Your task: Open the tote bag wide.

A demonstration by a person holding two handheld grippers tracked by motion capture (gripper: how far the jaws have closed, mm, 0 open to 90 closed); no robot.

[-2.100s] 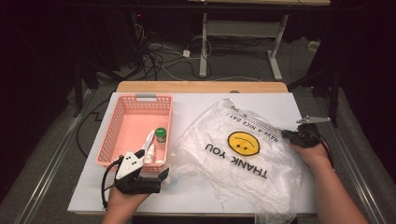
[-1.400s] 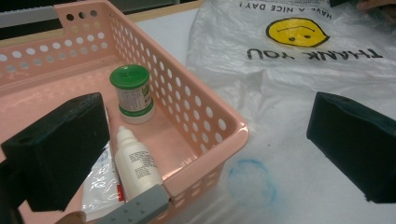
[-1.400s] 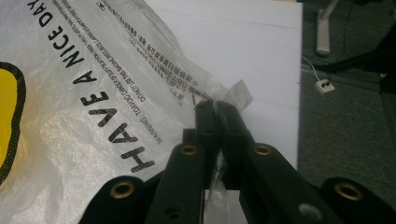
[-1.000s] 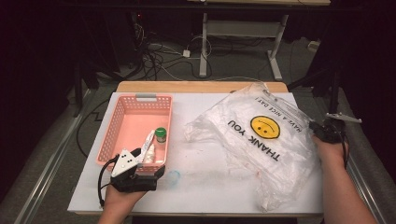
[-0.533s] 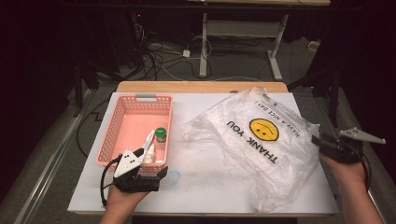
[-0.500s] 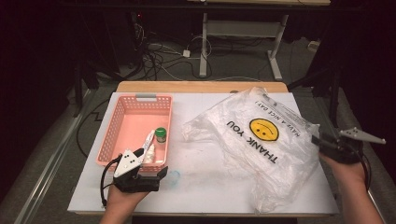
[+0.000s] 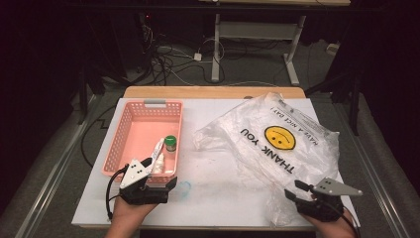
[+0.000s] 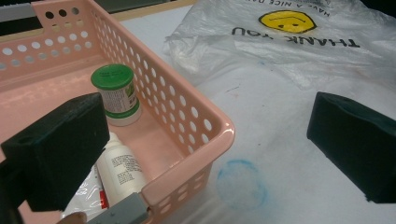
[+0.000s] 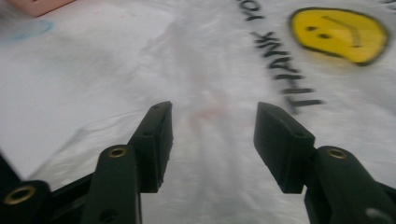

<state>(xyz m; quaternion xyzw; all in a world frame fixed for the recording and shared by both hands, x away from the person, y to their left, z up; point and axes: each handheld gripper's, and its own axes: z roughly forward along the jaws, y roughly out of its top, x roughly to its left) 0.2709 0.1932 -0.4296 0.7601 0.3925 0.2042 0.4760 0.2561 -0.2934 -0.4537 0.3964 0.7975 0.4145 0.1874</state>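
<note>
Jaws of the right gripper (image 9: 212, 140) have just been opening, nothing between them, over the crinkled clear plastic bag (image 7: 282, 144); left gripper (image 8: 205, 154) jaws stand wide apart. Perforated pink plastic basket (image 7: 130, 139) holds 1 green-capped bottle (image 8: 116, 94) and 1 white bottle (image 8: 122, 169).

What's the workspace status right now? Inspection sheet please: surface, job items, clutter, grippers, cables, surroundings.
Surface: white table top, with a faint blue ring mark near the basket's front corner.
Job's things: plastic bag printed THANK YOU with a smiley, lying crumpled at the right; pink basket at the left holding a green-capped bottle, a white bottle and a tube.
Clutter: nothing seen.
Grippers: left gripper open at the basket's near corner, holding nothing; right gripper has just been opening, jaws apart over the bag's near edge, nothing between them.
Cables: black cable trailing from the left gripper.
Surroundings: dark floor with tangled cords; desk frame behind.
</note>
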